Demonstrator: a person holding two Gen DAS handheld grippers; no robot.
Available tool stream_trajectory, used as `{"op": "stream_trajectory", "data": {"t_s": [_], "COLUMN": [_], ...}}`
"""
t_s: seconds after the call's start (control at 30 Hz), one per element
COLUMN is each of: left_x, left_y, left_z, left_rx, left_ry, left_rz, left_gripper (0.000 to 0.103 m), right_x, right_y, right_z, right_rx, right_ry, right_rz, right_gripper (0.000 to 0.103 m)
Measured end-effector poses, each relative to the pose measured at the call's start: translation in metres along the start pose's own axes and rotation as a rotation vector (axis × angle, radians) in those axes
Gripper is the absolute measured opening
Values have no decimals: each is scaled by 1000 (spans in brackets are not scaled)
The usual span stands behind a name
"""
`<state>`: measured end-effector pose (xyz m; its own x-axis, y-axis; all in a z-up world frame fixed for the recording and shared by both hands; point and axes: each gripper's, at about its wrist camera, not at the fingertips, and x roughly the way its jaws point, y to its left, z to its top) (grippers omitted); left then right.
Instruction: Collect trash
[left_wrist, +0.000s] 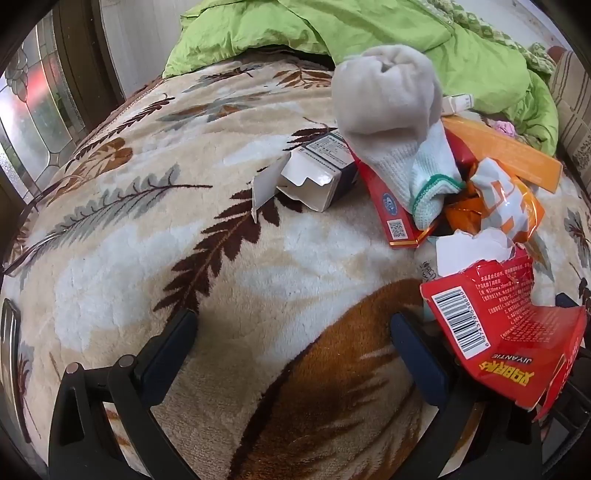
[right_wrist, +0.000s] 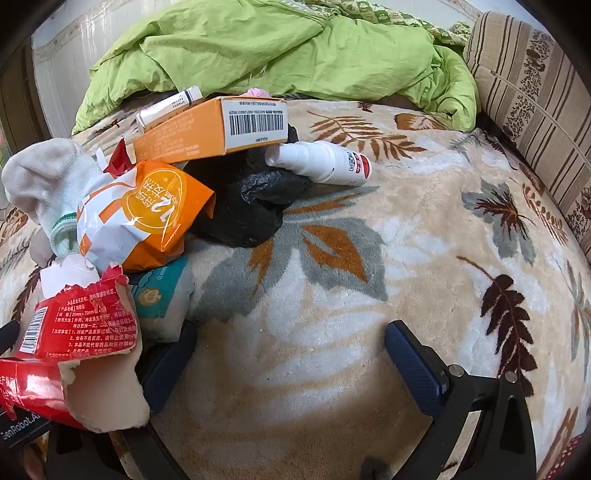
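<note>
the left gripper (left_wrist: 293, 341) sits at the bottom of the left wrist view with its two dark fingers spread wide apart, nothing between them but the leaf-patterned blanket (left_wrist: 221, 258) below. the right gripper (right_wrist: 291, 345) is likewise spread apart at the bottom of the right wrist view, holding nothing, over the same blanket (right_wrist: 406, 277).

the trash lies in a heap on the blanket, at the right side of the left view and the left side of the right view. in the left view a torn red packet (left_wrist: 495, 328) with a barcode lies at lower right, just beside the right-hand finger and overlapping its edge. above it sit a crumpled orange-and-white wrapper (left_wrist: 506, 203), a flat red box (left_wrist: 388, 199) and a long orange box (left_wrist: 506, 155). a pale sock (left_wrist: 391, 110) stands bunched on top of the heap near upper centre. an open white carton (left_wrist: 317, 173) lies left of the pile, its flap hanging out.

in the right view the torn red packet (right_wrist: 77, 325) fills the lower left, over the left-hand finger. a small teal-and-white pouch (right_wrist: 164, 295) lies just right of it. the orange-and-white wrapper (right_wrist: 144, 214) sits above, the sock (right_wrist: 44, 181) at far left. the orange box (right_wrist: 218, 125) rests on a black plastic bag (right_wrist: 251, 199) in the upper middle, with a narrow white box (right_wrist: 170, 107) behind it. a white spray bottle (right_wrist: 321, 162) lies on its side just right of the bag. a green quilt (right_wrist: 277, 48) is heaped along the top, and a striped cushion (right_wrist: 535, 92) is at upper right.
</note>
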<state>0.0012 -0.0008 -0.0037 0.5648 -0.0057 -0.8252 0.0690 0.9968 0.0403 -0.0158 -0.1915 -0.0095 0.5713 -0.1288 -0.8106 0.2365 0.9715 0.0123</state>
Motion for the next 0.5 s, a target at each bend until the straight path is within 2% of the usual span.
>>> {"op": "stream_trajectory", "data": {"t_s": [0.07, 0.17, 0.3, 0.37, 0.5], "left_x": [-1, -8, -22, -35, -78], "left_y": [0, -3, 3, 7, 16], "left_z": [-3, -8, -13, -17, -26], "left_rx": [6, 23, 46, 35, 41], "left_ry": [-27, -28, -20, -46, -161], "left_rz": [3, 18, -41, -41, -52], "left_gripper": [103, 103, 103, 103, 103], "right_x": [0, -3, -7, -18, -58], "right_y": [0, 0, -10, -19, -44], "right_z": [1, 0, 3, 0, -7], "right_rx": [-13, -37, -105, -72, 12], "right_ry": [-25, -10, 76, 72, 27], "right_rz": [-18, 5, 117, 127, 175], "right_gripper": [102, 102, 102, 102, 102]}}
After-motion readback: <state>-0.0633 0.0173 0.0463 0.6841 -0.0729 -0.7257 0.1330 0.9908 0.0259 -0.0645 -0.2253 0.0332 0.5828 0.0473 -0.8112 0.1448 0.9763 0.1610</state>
